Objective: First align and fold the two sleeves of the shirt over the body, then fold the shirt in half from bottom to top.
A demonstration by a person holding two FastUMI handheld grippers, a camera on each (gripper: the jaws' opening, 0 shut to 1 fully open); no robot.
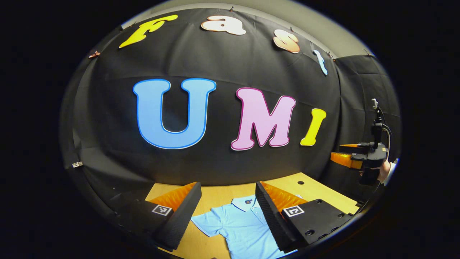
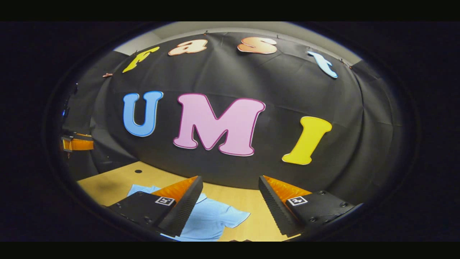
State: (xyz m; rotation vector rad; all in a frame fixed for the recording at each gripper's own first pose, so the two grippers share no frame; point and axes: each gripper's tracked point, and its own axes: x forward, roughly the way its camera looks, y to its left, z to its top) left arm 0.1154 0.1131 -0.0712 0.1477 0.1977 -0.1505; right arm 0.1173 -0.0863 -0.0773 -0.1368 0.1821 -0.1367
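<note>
A light blue polo shirt [image 1: 240, 226] lies flat on the wooden table [image 1: 312, 190], collar toward the wall and one short sleeve [image 1: 206, 223] spread out to the side. My left gripper [image 1: 228, 189] hovers above it, open, with nothing between its fingers. In the right gripper view the shirt [image 2: 212, 217] lies low and left, its other sleeve [image 2: 235, 217] pointing right. Held well above the table, my right gripper [image 2: 230, 180] is open and empty too. It also shows far off in the left gripper view, where a hand holds the right gripper [image 1: 341, 153] up in the air.
The black cloth wall stands close behind the table. A small round hole [image 1: 300, 182] marks the tabletop near the far edge. The left gripper [image 2: 77, 144] appears at the far left of the right gripper view, above bare wood [image 2: 115, 183].
</note>
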